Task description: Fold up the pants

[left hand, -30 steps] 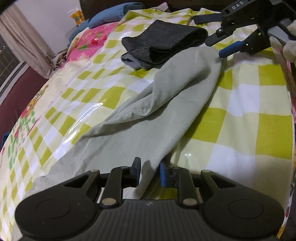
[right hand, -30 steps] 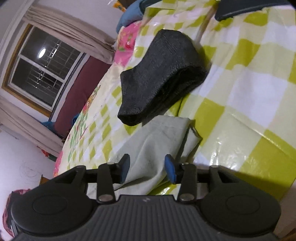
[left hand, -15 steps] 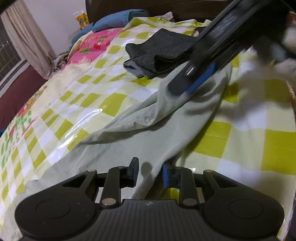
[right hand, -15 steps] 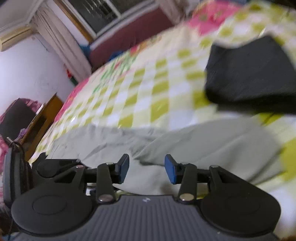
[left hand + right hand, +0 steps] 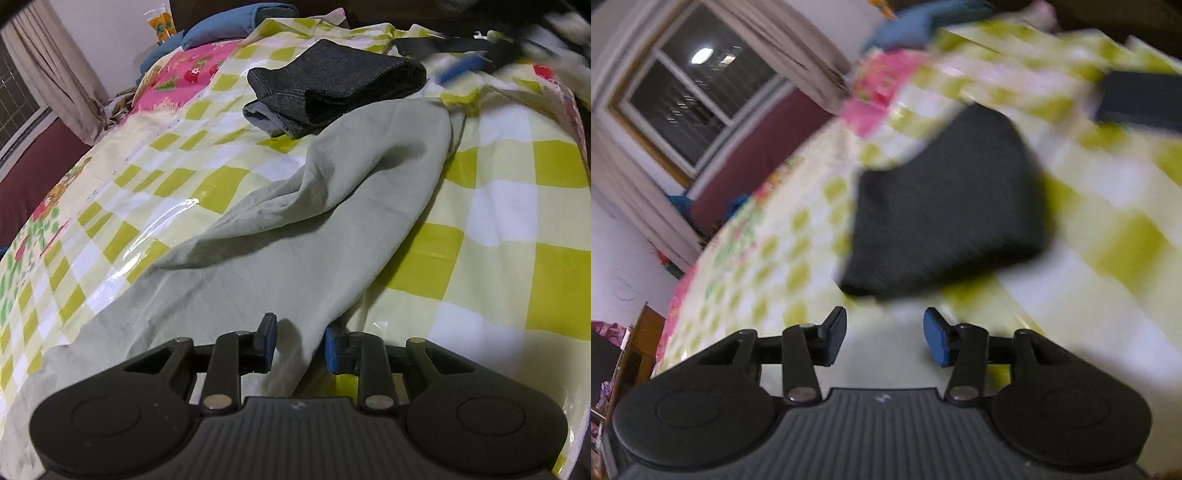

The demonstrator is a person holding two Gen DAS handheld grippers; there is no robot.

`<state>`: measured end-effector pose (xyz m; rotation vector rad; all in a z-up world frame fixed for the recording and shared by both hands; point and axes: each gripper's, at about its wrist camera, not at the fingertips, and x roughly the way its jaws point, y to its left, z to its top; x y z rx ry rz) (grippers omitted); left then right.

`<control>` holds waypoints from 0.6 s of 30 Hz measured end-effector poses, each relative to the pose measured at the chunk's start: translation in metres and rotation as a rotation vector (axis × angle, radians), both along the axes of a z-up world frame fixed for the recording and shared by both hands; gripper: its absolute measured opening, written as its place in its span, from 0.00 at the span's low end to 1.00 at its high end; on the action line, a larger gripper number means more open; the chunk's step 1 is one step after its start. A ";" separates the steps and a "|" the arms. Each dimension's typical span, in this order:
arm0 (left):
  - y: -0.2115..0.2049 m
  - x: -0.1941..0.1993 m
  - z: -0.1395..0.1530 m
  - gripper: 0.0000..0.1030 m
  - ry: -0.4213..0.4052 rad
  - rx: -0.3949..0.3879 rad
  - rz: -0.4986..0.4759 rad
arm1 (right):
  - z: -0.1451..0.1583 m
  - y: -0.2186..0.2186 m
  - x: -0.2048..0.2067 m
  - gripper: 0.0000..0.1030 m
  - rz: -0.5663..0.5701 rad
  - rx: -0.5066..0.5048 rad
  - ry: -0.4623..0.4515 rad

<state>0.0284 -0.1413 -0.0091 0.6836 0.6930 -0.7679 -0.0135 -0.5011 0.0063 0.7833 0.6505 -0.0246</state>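
Pale grey-green pants [image 5: 303, 236] lie crumpled along a bed with a yellow-and-white checked cover [image 5: 517, 229]. My left gripper [image 5: 299, 341] is open, low over the near end of the pants, with a fold of the cloth running up between its blue pads. My right gripper [image 5: 884, 336] is open and empty; its view is blurred by motion. It also shows as a blurred shape at the far right in the left wrist view [image 5: 461, 68], above the far end of the pants.
A folded dark grey garment [image 5: 332, 85] [image 5: 945, 218] lies beyond the pants' far end. Blue pillows [image 5: 229, 26] and a pink floral sheet [image 5: 184, 74] are at the head. A window with curtains [image 5: 698, 88] is to the left.
My right gripper swung across toward the left gripper, then back to the far end near the dark garment. The pants' far end has shifted slightly. The left gripper stayed put and open.
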 end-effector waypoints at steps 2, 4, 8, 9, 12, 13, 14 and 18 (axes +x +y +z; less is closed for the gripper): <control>-0.002 0.000 0.000 0.41 -0.001 0.008 0.004 | -0.013 0.001 -0.026 0.50 -0.007 0.083 0.025; -0.004 -0.001 0.001 0.41 -0.004 0.019 0.009 | -0.026 0.003 -0.044 0.52 -0.014 0.173 0.032; -0.007 -0.004 0.001 0.41 -0.014 0.043 0.007 | -0.041 0.017 -0.043 0.54 -0.027 0.188 0.034; -0.007 -0.005 0.001 0.41 -0.018 0.049 0.007 | -0.042 0.020 -0.039 0.55 -0.028 0.186 0.048; -0.008 -0.005 0.001 0.41 -0.016 0.048 0.008 | -0.036 0.021 -0.035 0.55 -0.016 0.223 0.034; -0.008 -0.005 0.001 0.41 -0.016 0.048 0.009 | -0.035 0.020 -0.038 0.58 -0.016 0.240 0.028; -0.008 -0.004 0.001 0.41 -0.014 0.044 0.012 | -0.037 0.020 -0.037 0.56 -0.019 0.239 0.033; -0.006 -0.005 0.002 0.41 -0.011 0.030 0.016 | -0.051 0.021 -0.030 0.46 -0.101 0.182 0.115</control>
